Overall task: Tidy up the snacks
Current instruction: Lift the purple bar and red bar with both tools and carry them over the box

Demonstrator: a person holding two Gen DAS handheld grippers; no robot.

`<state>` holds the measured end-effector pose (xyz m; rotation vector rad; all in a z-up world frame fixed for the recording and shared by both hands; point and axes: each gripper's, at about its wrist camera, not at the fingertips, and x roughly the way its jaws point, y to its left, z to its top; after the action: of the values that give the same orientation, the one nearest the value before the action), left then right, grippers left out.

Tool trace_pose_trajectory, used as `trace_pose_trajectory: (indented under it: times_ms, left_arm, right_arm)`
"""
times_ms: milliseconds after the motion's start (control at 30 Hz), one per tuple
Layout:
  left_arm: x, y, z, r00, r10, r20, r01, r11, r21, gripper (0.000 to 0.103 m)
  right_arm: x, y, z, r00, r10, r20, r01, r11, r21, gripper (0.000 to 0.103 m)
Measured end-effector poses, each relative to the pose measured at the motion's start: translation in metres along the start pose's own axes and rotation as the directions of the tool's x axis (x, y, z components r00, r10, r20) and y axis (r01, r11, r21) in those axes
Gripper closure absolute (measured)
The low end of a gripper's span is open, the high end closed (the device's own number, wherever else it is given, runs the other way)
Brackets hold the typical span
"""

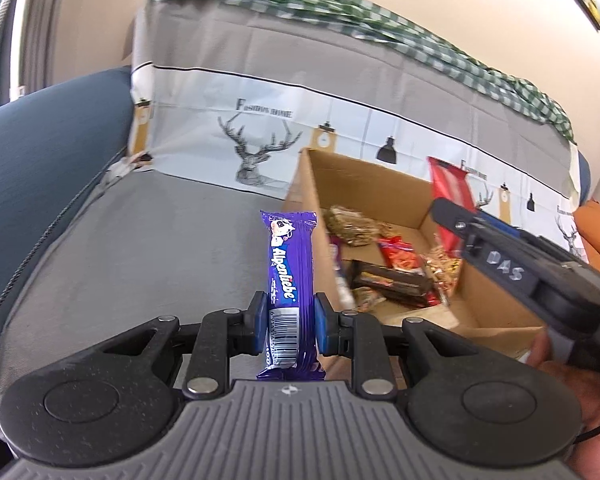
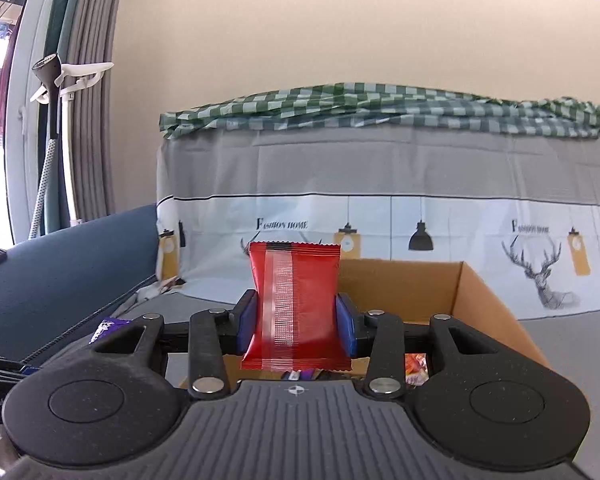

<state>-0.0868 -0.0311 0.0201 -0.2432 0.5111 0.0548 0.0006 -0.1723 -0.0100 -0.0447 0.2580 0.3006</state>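
Grey printed fabric with stag and lamp motifs point(image 1: 260, 152) drapes a sofa seat and back, with a green checked cloth point(image 2: 380, 108) bunched along the top. On the seat sits an open brown cardboard box point(image 1: 400, 196) holding a loose heap of wrapped snacks point(image 1: 388, 264).

The left tongs point(image 1: 287, 320) are clenched on a long purple Alpenliebe candy stick point(image 1: 287, 264), gripping its lower half so that it points away from the camera, just beside the box's near-left wall and above the seat. The right tongs point(image 2: 296, 320) grasp a flat red foil snack packet point(image 2: 294, 304) by its waist, held upright over the box; from the left wrist view the packet point(image 1: 450, 192) shows above the box's far side.

Both items appear to be mid-transfer, though the pictures alone do not settle whether they are going into the box or coming out. To place them well, each should be brought low over its spot before the tongs let go, so the light foil neither flutters nor lands askew. The purple stick is best laid flat along a wall, keeping like with like.
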Motion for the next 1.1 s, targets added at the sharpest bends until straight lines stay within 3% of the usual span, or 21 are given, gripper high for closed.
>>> trace_pose_trajectory:
  times_ms: [633,1100]
  left_arm:
    - [0.044,-0.066,0.036,0.997,-0.073,0.024,0.071,0.994,0.082,0.077]
    - [0.06,-0.09,0.055,0.993,-0.108,0.045,0.103,0.99,0.096,0.077]
  right_arm:
    - [0.011,-0.046,0.003,0.985,-0.172,0.018,0.166,0.972,0.165,0.06]
    - [0.013,-0.052,0.002,0.978,-0.206,0.016,0.199,0.96,0.199,0.06]
